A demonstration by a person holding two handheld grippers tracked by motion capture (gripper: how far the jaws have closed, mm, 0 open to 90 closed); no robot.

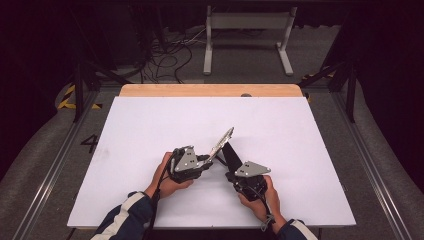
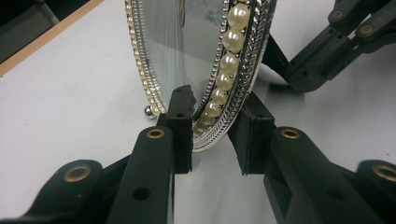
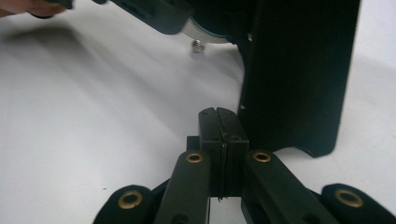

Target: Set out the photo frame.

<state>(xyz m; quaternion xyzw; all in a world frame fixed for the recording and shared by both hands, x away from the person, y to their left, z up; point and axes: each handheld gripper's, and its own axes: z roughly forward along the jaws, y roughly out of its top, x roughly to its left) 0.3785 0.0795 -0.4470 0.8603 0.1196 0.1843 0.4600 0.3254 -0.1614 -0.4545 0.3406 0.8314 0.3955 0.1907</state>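
Left gripper [image 1: 212, 158] points right toward the frame [image 1: 222, 141], jaws set around its rim; right gripper [image 1: 231, 159] sits just right of the frame, jaws pressed together, empty.

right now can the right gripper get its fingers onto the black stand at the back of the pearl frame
Probably yes. The right gripper sits right beside the black stand with nothing between them, but its fingers are shut and would need to open first. The left gripper has the pearl frame between its fingers at the rim, away from the stand.

bright lit table, dark surrounds; close jaws blurry, soft shadows.
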